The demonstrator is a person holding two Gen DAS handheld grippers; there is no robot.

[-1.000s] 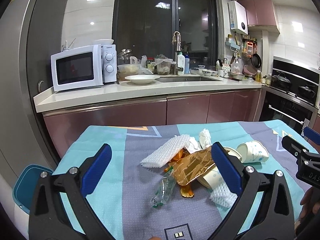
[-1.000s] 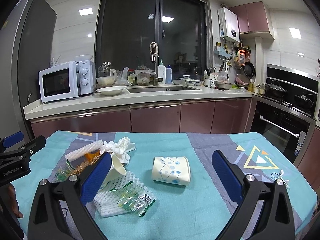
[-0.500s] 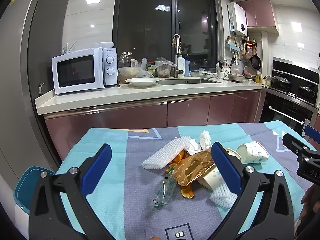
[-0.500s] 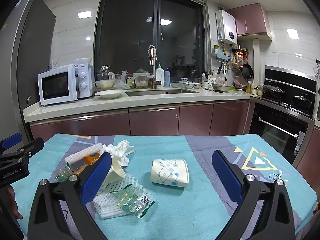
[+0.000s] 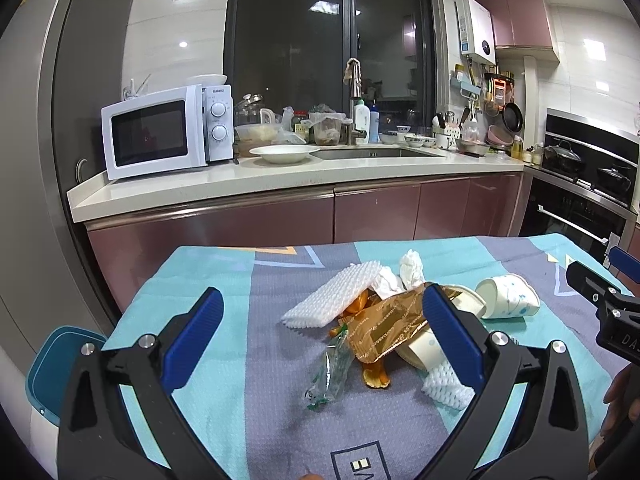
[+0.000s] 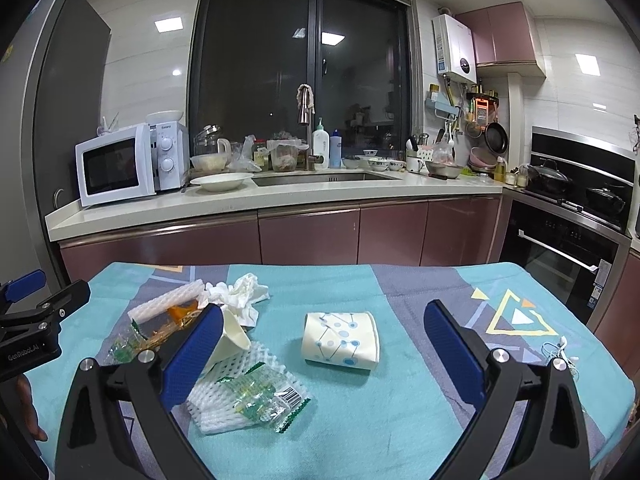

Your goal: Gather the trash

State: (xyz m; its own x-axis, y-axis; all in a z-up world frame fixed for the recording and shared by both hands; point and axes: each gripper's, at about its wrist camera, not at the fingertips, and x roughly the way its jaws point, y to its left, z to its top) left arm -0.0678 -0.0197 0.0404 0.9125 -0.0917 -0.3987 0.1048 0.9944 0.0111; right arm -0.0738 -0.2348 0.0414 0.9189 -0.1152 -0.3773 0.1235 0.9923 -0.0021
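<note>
Trash lies in a heap on a teal and grey tablecloth (image 5: 248, 360). In the left wrist view I see a white foam net sleeve (image 5: 326, 300), a gold wrapper (image 5: 384, 324), a clear green wrapper (image 5: 332, 372), crumpled tissue (image 5: 412, 266) and a paper cup on its side (image 5: 508, 296). My left gripper (image 5: 320, 328) hovers open above the heap's near side. The right wrist view shows the patterned paper cup (image 6: 340, 342), a second foam net (image 6: 236, 396) under a clear green wrapper (image 6: 268, 400), and tissue (image 6: 240, 294). My right gripper (image 6: 320, 344) stands open around the cup's position, above it.
A blue bin (image 5: 56, 368) stands on the floor left of the table. Behind the table runs a counter (image 5: 280, 180) with a microwave (image 5: 160, 132), a white plate and a sink. An oven (image 6: 560, 252) is on the right. White earphones (image 6: 560, 350) lie near the table's right edge.
Both views have drifted slightly; the trash sits a little lower and nearer in frame. Both grippers stay open and nothing was taken hold of.
</note>
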